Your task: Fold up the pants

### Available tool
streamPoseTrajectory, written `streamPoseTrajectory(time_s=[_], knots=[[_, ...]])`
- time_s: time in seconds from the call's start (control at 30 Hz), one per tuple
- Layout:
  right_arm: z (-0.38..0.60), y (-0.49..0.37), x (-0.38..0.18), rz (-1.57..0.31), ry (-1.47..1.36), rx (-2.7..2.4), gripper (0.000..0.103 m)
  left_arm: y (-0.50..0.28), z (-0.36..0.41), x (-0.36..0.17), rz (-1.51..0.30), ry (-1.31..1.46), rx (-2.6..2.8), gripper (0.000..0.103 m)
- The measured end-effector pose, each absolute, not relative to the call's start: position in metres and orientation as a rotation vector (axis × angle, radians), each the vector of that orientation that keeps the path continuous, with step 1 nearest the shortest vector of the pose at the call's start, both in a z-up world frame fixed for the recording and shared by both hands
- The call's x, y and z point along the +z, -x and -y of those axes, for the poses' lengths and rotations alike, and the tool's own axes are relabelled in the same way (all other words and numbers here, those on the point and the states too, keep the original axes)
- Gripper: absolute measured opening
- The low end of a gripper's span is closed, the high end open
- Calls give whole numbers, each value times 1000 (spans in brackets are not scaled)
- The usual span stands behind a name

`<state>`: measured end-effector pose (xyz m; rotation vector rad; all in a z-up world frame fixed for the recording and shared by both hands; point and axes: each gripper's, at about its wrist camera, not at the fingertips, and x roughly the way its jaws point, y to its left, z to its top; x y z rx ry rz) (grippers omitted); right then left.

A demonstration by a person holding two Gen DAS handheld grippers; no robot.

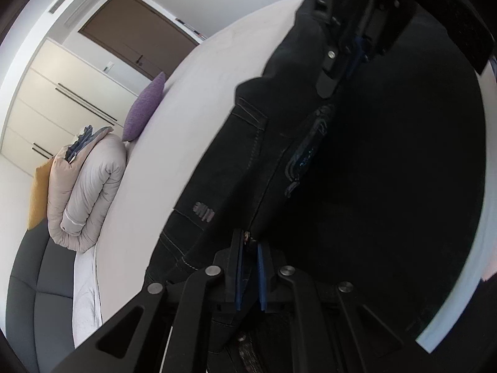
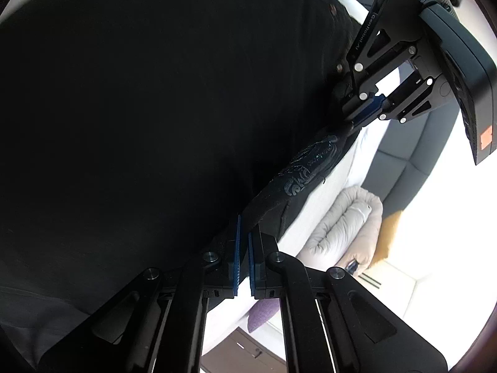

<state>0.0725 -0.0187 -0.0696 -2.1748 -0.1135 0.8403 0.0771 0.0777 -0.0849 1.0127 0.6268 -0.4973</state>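
The black pants (image 1: 223, 168) with pale stitching hang stretched over the white bed (image 1: 186, 99). My left gripper (image 1: 251, 242) is shut on the waistband edge by a metal button. In the right wrist view the pants (image 2: 139, 108) fill most of the frame as dark cloth. My right gripper (image 2: 244, 233) is shut on the same waistband, near a printed label (image 2: 304, 168). Each gripper shows in the other's view: the right one (image 1: 329, 71) at the top, the left one (image 2: 366, 115) at the upper right, both pinching the band.
A rolled beige duvet (image 1: 90, 186) and a purple cushion (image 1: 146, 108) lie at the bed's head, next to an ochre pillow (image 1: 38, 192) and a grey padded headboard (image 1: 34, 295). White wardrobes (image 1: 56, 99) and a brown door (image 1: 139, 37) stand behind.
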Motion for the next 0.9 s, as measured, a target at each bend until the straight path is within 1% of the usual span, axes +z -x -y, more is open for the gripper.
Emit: streamPoseTrajectory(time_s=[0.1, 0.23, 0.53, 0.57, 0.63, 0.7, 0.83, 0.9], knots=[[0, -56, -67, 103, 2180, 878, 3, -56, -77, -93, -640, -1074, -513, 8], [-32, -37, -67, 71, 2154, 921, 3, -40, -82, -99, -670, -1076, -515, 8], [-121, -17, -62, 66, 2044, 965, 3, -32, -109, -102, -711, -1065, -459, 8], [-122, 1, -66, 70, 2035, 965, 3, -33, -114, -101, -716, -1058, -455, 8], [-142, 6, -65, 74, 2013, 970, 3, -31, -120, -103, -723, -1049, -447, 8], [-126, 19, -73, 73, 1996, 975, 3, -28, -124, -105, -731, -1030, -442, 8], [-139, 19, -78, 61, 1992, 978, 3, -30, -126, -101, -725, -1000, -429, 7], [-119, 12, -82, 45, 1976, 976, 3, -26, -127, -102, -722, -991, -429, 7]])
